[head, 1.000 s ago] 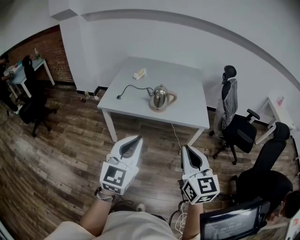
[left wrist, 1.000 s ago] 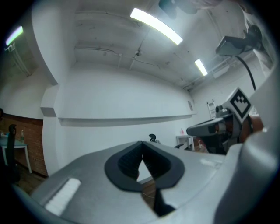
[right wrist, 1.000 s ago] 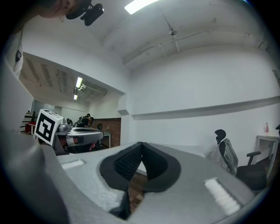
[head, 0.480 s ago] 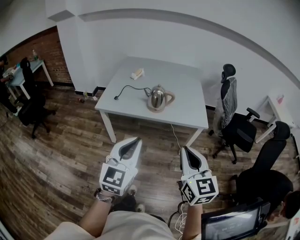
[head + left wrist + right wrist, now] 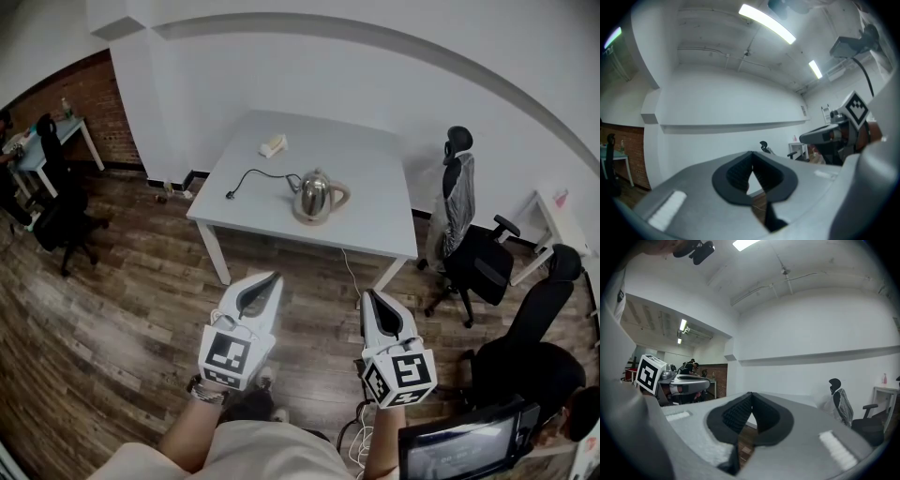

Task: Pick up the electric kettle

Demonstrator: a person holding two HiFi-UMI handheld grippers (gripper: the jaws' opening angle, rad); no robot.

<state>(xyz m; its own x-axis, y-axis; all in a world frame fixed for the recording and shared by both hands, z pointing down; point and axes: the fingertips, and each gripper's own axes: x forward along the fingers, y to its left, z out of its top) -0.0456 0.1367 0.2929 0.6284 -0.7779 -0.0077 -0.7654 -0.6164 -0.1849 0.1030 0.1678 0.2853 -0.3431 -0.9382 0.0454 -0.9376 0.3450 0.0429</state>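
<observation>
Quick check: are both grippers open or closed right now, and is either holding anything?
Left gripper: closed, holding nothing.
Right gripper: closed, holding nothing.

The desk point(image 5: 375, 169) stands against the wall point(image 5: 309, 84), and the electric kettle point(image 5: 317, 196) sits on it near the desk's front edge, about midway along. The kettle's cord point(image 5: 251, 175) trails over the desk to the left, and a small object point(image 5: 273, 144) lies behind the cord, toward the desk's back left corner. An office chair point(image 5: 469, 239) stands just right of the desk. Another chair point(image 5: 58, 202) stands well left of the desk. The left claw point(image 5: 269, 279) and right claw point(image 5: 370, 298) hang side by side over the floor point(image 5: 122, 309) in front of the desk, well apart from the kettle.
</observation>
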